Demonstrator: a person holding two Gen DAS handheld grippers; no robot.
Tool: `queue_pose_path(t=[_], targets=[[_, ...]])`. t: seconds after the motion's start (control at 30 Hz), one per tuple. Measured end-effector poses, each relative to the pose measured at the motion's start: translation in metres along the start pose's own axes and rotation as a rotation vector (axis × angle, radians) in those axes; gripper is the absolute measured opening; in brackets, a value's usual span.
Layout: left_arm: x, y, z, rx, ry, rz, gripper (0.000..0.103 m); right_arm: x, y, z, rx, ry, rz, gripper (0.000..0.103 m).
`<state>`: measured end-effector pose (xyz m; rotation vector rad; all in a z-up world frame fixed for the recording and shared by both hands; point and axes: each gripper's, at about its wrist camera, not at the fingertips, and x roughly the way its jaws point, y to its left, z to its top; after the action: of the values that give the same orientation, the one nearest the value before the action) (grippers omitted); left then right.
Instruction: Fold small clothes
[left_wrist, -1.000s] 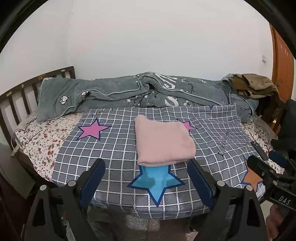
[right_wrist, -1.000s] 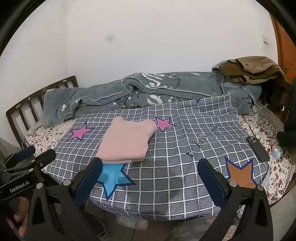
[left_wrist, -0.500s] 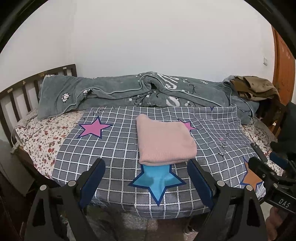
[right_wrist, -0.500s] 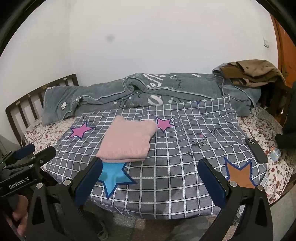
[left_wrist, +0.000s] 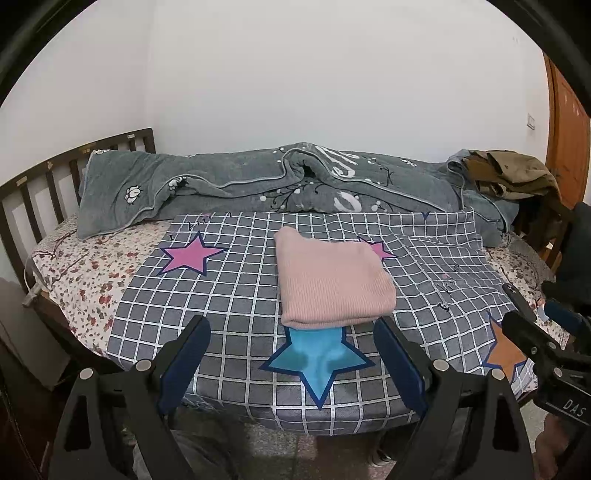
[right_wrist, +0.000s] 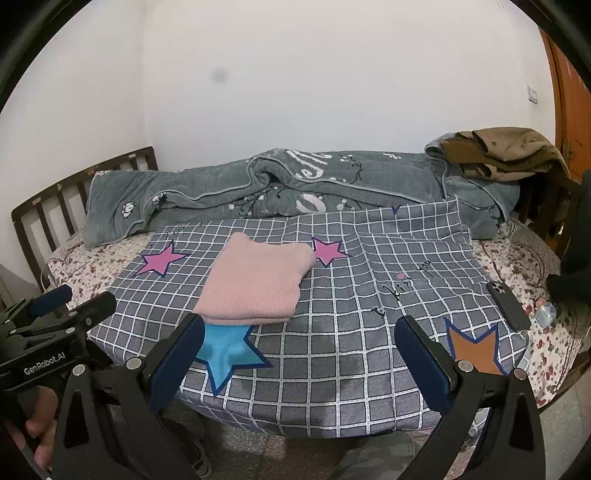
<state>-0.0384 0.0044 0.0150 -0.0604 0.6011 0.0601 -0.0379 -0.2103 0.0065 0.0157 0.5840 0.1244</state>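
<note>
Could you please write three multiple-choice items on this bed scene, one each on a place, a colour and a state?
1. Where does the phone lie?
A. On the pink garment
B. On the checked sheet's right side, near the orange star
C. On the grey blanket

2. What colour is the star that the pink garment partly covers?
A. Blue
B. Green
C. Yellow

3. How is the pink garment now?
A. Spread out flat
B. Hanging from a gripper
C. Folded into a neat stack, touched by neither gripper

Answers: 1 B, the dark phone rests on the checked sheet beside the orange star. 2 A, blue points stick out under the garment's near edge. 3 C, it lies folded, and the jaws of the left gripper and the right gripper stand open and empty.
</note>
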Motion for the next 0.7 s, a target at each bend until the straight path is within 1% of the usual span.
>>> queue_pose_path(t=[0.7], targets=[[-0.0025, 0.0007, 0.0006, -0.002, -0.001, 0.003, 0.09, -0.0037, 0.0019, -0.0006, -0.001, -0.003, -0.001, 0.101]])
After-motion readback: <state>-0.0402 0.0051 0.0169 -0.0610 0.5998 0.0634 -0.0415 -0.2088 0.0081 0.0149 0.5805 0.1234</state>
